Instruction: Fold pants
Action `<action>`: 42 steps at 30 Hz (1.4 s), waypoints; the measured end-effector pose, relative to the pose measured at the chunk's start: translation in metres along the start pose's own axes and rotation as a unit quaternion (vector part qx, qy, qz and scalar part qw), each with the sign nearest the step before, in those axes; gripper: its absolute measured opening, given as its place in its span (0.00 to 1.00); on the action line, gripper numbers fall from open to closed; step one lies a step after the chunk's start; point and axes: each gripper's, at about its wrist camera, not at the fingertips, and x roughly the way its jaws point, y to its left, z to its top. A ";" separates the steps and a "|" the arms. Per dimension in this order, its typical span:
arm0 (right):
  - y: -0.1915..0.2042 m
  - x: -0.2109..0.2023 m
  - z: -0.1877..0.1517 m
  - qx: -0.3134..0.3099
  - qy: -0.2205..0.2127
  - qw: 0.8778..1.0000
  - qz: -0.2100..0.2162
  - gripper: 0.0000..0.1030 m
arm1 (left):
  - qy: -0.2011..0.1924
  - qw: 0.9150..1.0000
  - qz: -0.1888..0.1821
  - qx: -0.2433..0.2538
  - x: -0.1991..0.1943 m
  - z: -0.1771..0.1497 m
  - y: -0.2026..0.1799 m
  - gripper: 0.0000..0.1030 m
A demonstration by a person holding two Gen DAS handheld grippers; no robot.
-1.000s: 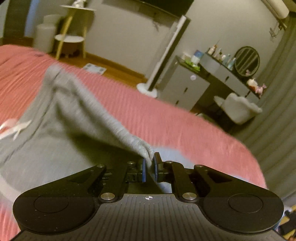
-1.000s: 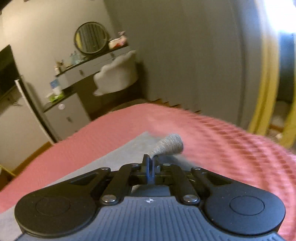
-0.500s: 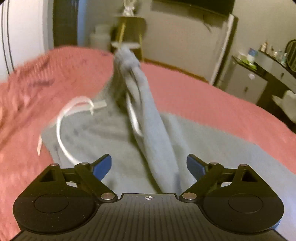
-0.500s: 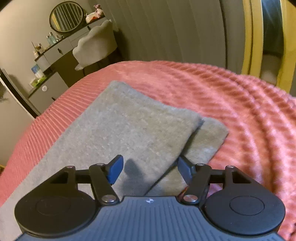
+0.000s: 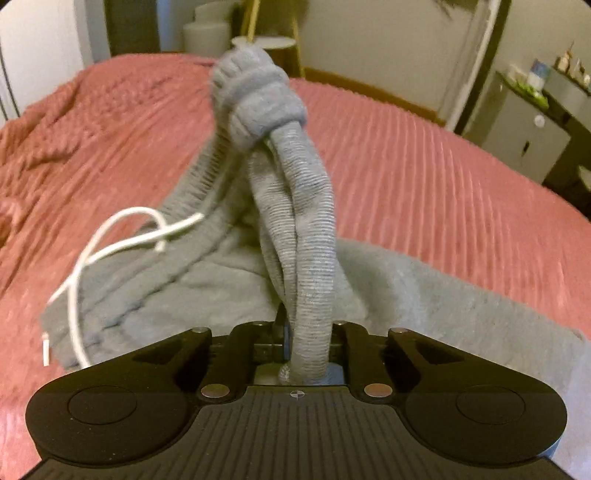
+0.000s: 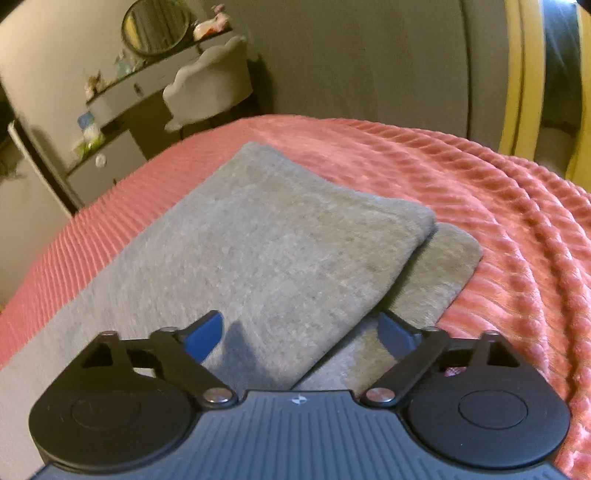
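Observation:
Grey sweatpants (image 5: 207,280) lie on a pink ribbed bedspread (image 5: 424,184). My left gripper (image 5: 306,343) is shut on the bunched ribbed waistband (image 5: 306,236), which rises in a twisted ridge to a knot-like lump. A white drawstring (image 5: 110,243) loops off to the left. In the right wrist view the two pant legs (image 6: 280,243) lie flat, one stacked on the other, cuffs pointing away. My right gripper (image 6: 299,332) is open just above the upper leg, holding nothing.
The bedspread (image 6: 517,236) runs on past the cuffs to the right. Beyond the bed stand a vanity with a round mirror (image 6: 155,26), a white chair (image 6: 210,88), a grey cabinet (image 5: 524,136) and a side table (image 5: 266,40).
My left gripper, open half a second ago, has shut on the bunched waistband. My right gripper let go of the cuff earlier, stays open and has shifted slightly over the flat legs.

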 end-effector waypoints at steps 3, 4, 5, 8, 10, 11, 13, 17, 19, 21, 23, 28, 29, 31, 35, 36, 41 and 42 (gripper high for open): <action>0.012 0.003 -0.005 -0.051 0.004 0.999 -0.015 0.99 | -0.031 0.999 -0.022 -0.005 -0.037 -0.008 0.025 0.11; 0.016 0.004 -0.008 -0.068 0.005 0.997 -0.020 1.00 | -0.037 0.998 -0.039 -0.018 -0.049 -0.012 0.037 0.11; 0.018 0.005 -0.010 -0.080 0.004 0.996 -0.025 1.00 | -0.037 0.997 -0.053 -0.034 -0.057 -0.014 0.048 0.11; 0.018 0.003 -0.014 -0.082 -0.009 0.996 -0.023 1.00 | -0.018 0.992 -0.080 -0.101 -0.065 -0.031 0.083 0.11; 0.016 0.002 -0.014 -0.075 -0.010 0.997 -0.020 1.00 | 0.007 0.992 -0.061 -0.109 -0.051 -0.044 0.093 0.13; 0.015 0.001 -0.013 -0.070 -0.010 0.997 -0.018 1.00 | 0.022 0.993 -0.041 -0.107 -0.040 -0.049 0.095 0.18; 0.012 0.000 -0.009 -0.055 -0.003 0.998 -0.014 1.00 | 0.053 0.991 -0.030 -0.120 -0.019 -0.053 0.102 0.25; 0.004 -0.004 0.000 -0.019 0.011 1.000 0.007 1.00 | 0.043 0.990 -0.033 -0.132 -0.020 -0.047 0.100 0.31; -0.001 -0.006 0.000 -0.001 0.011 1.000 0.021 0.99 | 0.039 0.993 -0.022 -0.112 -0.020 -0.048 0.097 0.34; -0.007 -0.008 0.003 0.013 0.010 0.999 0.032 0.88 | 0.039 0.993 -0.021 -0.108 -0.020 -0.048 0.092 0.33; -0.015 -0.009 0.007 0.034 0.004 0.998 0.045 0.74 | 0.034 0.993 -0.028 -0.111 -0.019 -0.046 0.092 0.33; -0.042 -0.004 0.013 0.098 0.012 0.993 0.063 0.31 | 0.036 0.993 -0.031 -0.112 -0.021 -0.048 0.093 0.29; -0.046 -0.004 0.015 0.105 0.011 0.992 0.071 0.23 | 0.034 0.993 -0.030 -0.109 -0.021 -0.049 0.093 0.27; -0.048 -0.003 0.018 0.123 0.008 0.989 0.087 0.19 | 0.030 0.994 -0.032 -0.103 -0.022 -0.049 0.090 0.22; -0.046 0.010 0.015 0.144 0.027 0.984 0.098 0.26 | 0.029 0.995 -0.027 -0.093 -0.022 -0.048 0.086 0.18; -0.044 0.011 0.014 0.143 0.025 0.985 0.099 0.25 | 0.031 0.995 -0.025 -0.092 -0.022 -0.047 0.086 0.16; -0.033 -0.013 0.032 0.122 -0.008 0.983 0.136 0.05 | 0.018 0.994 -0.049 -0.092 -0.048 -0.036 0.088 0.13; -0.032 -0.022 0.036 0.115 -0.019 0.983 0.140 0.05 | 0.014 0.993 -0.061 -0.098 -0.056 -0.034 0.091 0.13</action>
